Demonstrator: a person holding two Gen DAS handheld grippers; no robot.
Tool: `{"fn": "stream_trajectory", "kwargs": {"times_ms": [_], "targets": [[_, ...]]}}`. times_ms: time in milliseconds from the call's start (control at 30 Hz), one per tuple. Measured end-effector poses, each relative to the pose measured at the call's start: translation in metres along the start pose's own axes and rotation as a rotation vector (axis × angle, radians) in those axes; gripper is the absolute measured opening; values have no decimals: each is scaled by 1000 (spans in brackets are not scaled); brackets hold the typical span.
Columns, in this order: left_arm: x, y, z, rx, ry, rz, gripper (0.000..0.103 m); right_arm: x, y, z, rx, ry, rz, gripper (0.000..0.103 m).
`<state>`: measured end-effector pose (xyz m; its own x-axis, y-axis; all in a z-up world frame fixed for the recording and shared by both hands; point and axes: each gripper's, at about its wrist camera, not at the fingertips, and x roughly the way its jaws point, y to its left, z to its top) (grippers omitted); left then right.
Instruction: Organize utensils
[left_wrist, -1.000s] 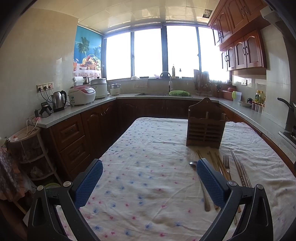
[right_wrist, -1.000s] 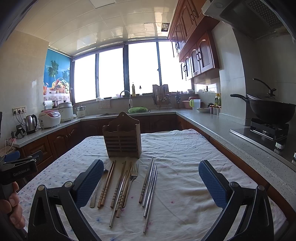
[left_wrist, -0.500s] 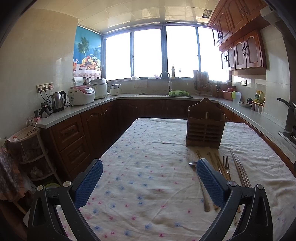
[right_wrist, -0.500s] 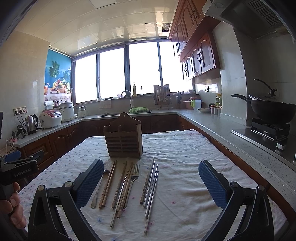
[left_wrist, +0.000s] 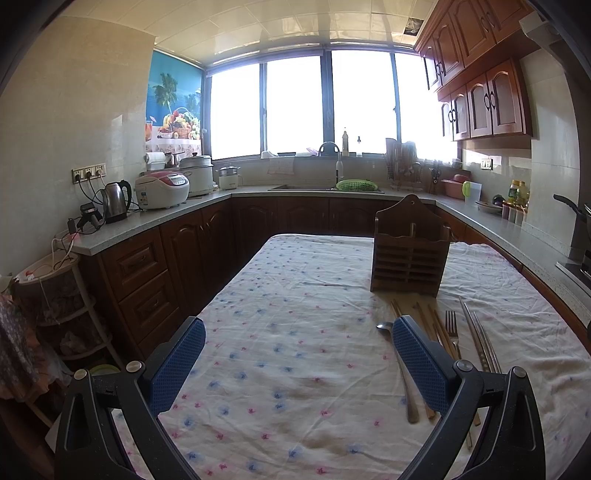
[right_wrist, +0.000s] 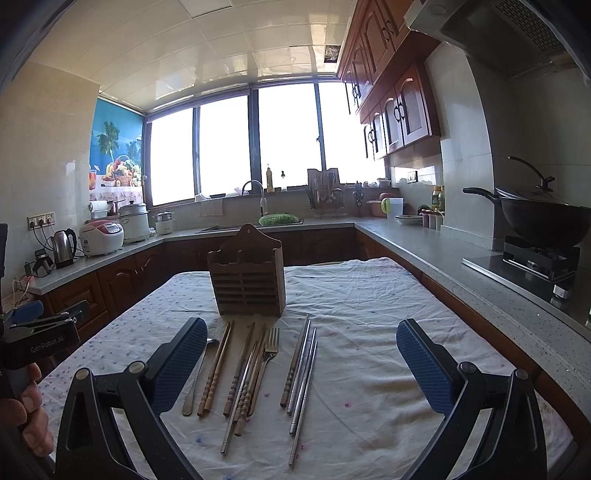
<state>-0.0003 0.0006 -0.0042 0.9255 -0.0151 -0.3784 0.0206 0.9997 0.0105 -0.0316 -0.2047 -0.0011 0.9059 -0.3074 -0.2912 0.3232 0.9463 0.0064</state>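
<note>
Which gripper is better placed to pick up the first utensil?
Probably the right gripper: open, with the fork and chopsticks between its fingers. The open left gripper faces mostly bare cloth.

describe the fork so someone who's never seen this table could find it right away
Find the wooden utensil holder standing on the floral tablecloth; a row of utensils lies in front of it. The fork lies mid-row, beside the wooden chopsticks, and is the only piece with tines.
</note>
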Motion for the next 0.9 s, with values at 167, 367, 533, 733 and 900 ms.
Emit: {"fn": "stream_trajectory", "kwargs": {"times_ms": [167, 367, 533, 733, 900], "targets": [[3, -1, 1, 1, 7, -1, 102, 0, 1, 2, 1, 4, 7, 103], [8, -2, 3, 1, 18, 2, 102, 3, -2, 2, 5, 14, 11, 103], [11, -2, 3, 2, 27, 2, 102, 5, -4, 2, 8, 21, 12, 103], [16, -2, 5, 0, 47, -18, 102, 7, -6, 1, 11, 36, 13, 103], [27, 3, 8, -22, 97, -50, 102, 12, -7, 4, 16, 58, 18, 103]]}}
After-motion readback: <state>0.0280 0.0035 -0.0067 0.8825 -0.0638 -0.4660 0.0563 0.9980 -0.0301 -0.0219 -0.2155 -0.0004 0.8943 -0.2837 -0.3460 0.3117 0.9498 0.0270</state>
